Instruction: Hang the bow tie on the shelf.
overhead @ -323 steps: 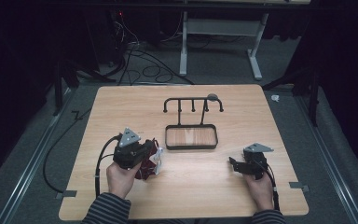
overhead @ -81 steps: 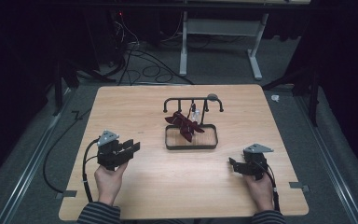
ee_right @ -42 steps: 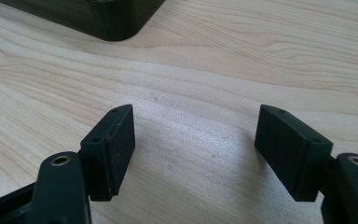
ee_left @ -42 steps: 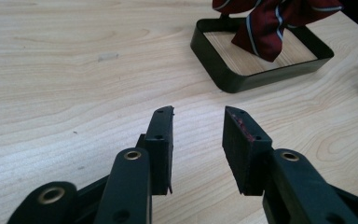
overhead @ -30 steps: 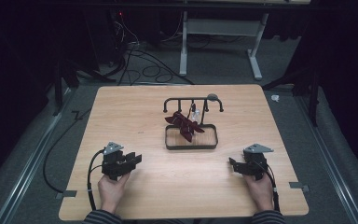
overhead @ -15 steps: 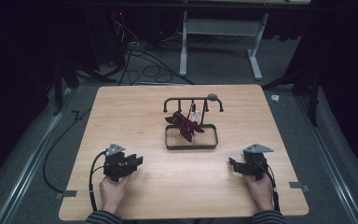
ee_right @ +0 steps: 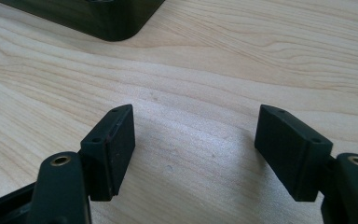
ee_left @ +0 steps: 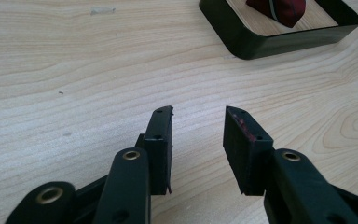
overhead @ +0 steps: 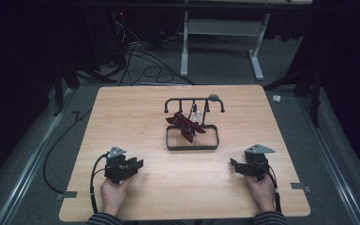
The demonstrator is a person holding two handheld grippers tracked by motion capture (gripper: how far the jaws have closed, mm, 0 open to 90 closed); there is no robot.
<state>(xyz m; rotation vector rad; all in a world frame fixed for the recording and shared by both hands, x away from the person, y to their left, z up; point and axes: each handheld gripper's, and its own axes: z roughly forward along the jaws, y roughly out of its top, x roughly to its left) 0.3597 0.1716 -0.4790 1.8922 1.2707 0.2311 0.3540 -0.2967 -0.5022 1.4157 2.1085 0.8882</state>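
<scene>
Pale wood-grain table [overhead: 136, 112] bears a black rounded-rectangle tray [overhead: 192, 145].

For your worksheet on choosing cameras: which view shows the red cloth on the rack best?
The high view: the red cloth hangs whole from the rack. The left gripper view catches one corner; the right gripper view has a tray corner.

Dim room, grey carpeted floor [overhead: 37, 154], tangled black cables [overhead: 140, 58], white-legged desk frame [overhead: 220, 37] behind.
</scene>
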